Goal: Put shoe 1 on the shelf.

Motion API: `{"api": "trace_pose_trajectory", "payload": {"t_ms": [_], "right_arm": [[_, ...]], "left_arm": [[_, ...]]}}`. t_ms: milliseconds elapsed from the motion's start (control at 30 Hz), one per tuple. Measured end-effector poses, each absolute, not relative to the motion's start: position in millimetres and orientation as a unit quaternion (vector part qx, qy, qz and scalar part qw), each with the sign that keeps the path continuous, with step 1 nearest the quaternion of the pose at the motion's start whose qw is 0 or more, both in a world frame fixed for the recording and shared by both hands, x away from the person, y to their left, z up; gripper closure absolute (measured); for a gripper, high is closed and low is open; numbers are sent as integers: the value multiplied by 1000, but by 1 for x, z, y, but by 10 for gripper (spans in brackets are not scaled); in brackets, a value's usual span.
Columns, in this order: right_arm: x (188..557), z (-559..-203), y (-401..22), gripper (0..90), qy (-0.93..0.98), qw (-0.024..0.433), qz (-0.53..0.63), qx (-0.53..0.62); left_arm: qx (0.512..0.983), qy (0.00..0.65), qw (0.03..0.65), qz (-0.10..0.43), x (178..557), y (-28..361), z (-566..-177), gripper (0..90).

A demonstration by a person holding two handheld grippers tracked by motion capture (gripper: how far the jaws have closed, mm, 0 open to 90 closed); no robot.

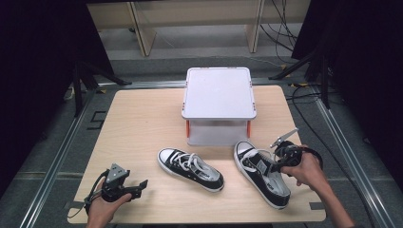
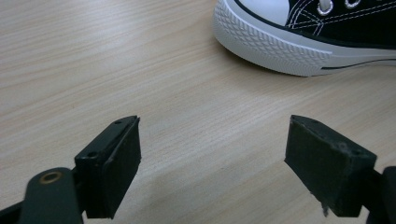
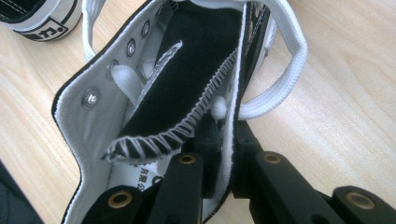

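Right gripper (image 1: 275, 164): fingers (image 3: 187, 182) nearly together, clamped on the side wall of the right shoe (image 1: 260, 173) at the lacing edge, one finger inside the shoe, one outside. The shoe sits at the near right of the tabletop (image 1: 142, 118), toe toward the far side.

Left gripper (image 1: 135, 186): fingers (image 2: 116, 163) wide apart with nothing between them, low over bare wood at the near left corner.

Left shoe (image 1: 190, 168): black canvas, white sole and laces, lying at an angle at the near centre, just beside the right shoe but apart from it.

White box (image 1: 218, 92): lidded, with orange clips, at the far centre.

Tabletop: pale wood grain, rounded corners, on a metal frame.

Room: grey floor, dark curtains on both sides, wooden furniture legs and loose cables beyond.

Right gripper view adds the shoe's black tongue (image 3: 187, 79), metal eyelets and a white lace loop (image 3: 285, 60). Left gripper view adds the ribbed white toe bumper of the left shoe (image 2: 271, 42).
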State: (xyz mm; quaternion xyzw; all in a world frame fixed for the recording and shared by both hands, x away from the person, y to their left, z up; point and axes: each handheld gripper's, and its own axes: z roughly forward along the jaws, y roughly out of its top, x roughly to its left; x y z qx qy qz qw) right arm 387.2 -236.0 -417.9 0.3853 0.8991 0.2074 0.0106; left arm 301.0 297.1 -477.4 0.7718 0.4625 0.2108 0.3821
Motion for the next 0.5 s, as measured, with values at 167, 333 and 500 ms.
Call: {"api": "trace_pose_trajectory", "payload": {"t_ms": [167, 333, 500], "right_arm": [[393, -416, -237, 862, 899, -18, 197, 391], [399, -414, -235, 867, 905, -32, 181, 385], [405, -411, -233, 872, 909, -47, 160, 381]], "left_arm": [[771, 465, 383, 209, 301, 297, -477, 178], [771, 464, 382, 210, 301, 297, -477, 178], [770, 462, 386, 210, 301, 297, -477, 178]]}}
